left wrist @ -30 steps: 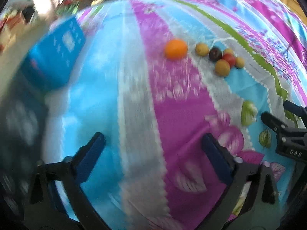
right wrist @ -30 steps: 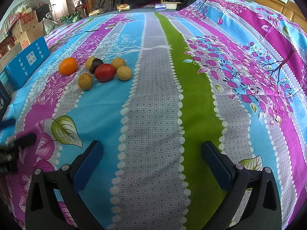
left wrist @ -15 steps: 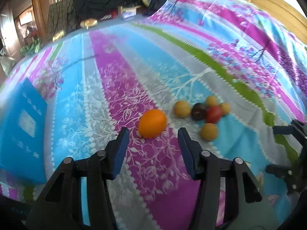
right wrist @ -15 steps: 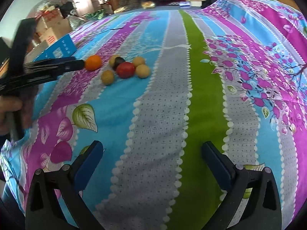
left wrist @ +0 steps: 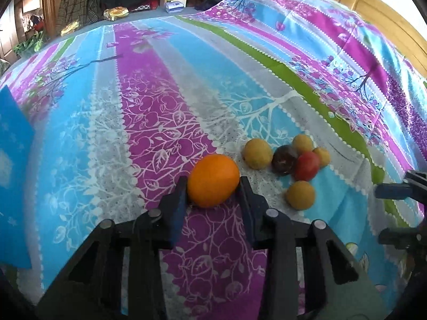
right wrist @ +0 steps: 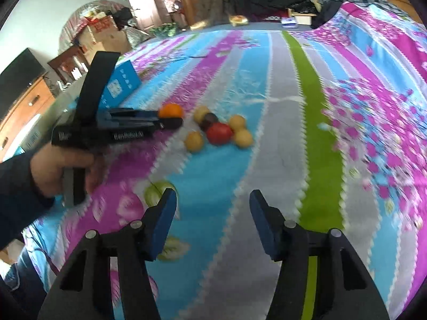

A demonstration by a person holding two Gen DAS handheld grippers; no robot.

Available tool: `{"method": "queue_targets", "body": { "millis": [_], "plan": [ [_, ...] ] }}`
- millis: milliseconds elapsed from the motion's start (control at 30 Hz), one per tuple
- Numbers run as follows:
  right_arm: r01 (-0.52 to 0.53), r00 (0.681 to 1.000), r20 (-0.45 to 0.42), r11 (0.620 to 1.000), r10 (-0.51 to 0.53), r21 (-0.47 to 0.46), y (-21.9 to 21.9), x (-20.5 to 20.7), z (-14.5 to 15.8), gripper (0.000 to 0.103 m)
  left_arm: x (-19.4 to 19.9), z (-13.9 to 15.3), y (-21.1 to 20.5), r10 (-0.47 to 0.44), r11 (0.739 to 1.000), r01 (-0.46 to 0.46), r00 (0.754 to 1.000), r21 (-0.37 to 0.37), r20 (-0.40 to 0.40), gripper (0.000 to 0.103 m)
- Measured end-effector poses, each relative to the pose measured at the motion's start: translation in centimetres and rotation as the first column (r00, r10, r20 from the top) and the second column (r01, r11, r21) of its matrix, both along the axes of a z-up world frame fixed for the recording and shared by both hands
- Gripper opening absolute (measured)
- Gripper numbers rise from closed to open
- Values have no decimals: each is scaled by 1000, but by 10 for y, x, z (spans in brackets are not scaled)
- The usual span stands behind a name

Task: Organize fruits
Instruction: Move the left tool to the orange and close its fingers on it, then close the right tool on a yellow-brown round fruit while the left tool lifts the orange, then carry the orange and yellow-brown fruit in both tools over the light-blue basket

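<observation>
Now left gripper [left wrist: 213,186] clasps orange [left wrist: 213,180]; right gripper [right wrist: 213,208] wide.

The orange [left wrist: 213,180] is round, bright and glossy, sat on a purple stripe of the bedspread [left wrist: 170,122], pinched at its sides between two blue pads [left wrist: 178,202]; just to its right a loose cluster is found: a yellow fruit [left wrist: 257,153] nearest, then a dark plum [left wrist: 283,159] touching a red fruit [left wrist: 307,166]; two smaller yellow ones [left wrist: 302,143] are tucked behind those, and another yellow fruit [left wrist: 300,195] sits alone at the front, slightly apart.
</observation>
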State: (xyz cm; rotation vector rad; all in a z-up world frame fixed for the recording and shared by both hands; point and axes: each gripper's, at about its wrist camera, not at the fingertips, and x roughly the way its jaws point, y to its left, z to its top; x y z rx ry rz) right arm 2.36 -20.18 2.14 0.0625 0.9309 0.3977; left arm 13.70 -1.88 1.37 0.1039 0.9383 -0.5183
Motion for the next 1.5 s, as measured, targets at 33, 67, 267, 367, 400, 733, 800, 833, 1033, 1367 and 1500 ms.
{"method": "queue_targets", "body": {
  "millis": [33, 67, 267, 367, 400, 733, 800, 833, 1033, 1367, 1500],
  "plan": [
    [-7, 1000, -3, 1000, 7, 4, 3, 3, -1, 53, -2, 1, 0, 1, 1000, -1, 1000, 3, 3, 37],
    [-25, 1000, -10, 1000, 25, 19, 8, 9, -3, 45, -5, 3, 1, 10, 1000, -10, 1000, 8, 9, 37],
    [-70, 997, -25, 996, 71, 54, 36, 44, -11, 42, -24, 15, 20, 137, 991, -137, 991, -6, 6, 37],
    [-80, 996, -30, 997, 81, 23, 47, 58, -18, 42, -37, 21, 30, 173, 985, -173, 985, -17, 1, 37],
    [-86, 996, -35, 996, 86, 4, 52, 63, -21, 42, -40, 23, 32, 183, 983, -183, 983, -16, 1, 37],
    [-57, 998, -38, 997, 55, -50, 56, 70, -36, 27, -50, 29, 31, 216, 976, -216, 976, -16, -1, 37],
    [-56, 998, -38, 996, 54, -64, 57, 70, -35, 27, -53, 31, 32, 230, 973, -230, 973, -10, -4, 37],
    [-54, 998, -38, 996, 51, -72, 58, 69, -34, 27, -55, 33, 34, 235, 972, -235, 972, -12, -2, 37],
    [28, 999, 27, 998, -27, -60, 62, 55, 15, 27, -76, 74, 62, 344, 939, -343, 937, -30, 55, 37],
    [46, 986, 161, 998, -38, -46, 128, 28, 128, 27, -134, 161, 152, 587, 809, -584, 796, -69, 146, 38],
    [-1, 980, 199, 999, 11, -48, 167, 19, 162, 27, -162, 188, 196, 662, 748, -658, 728, -86, 178, 38]
  ]
}}
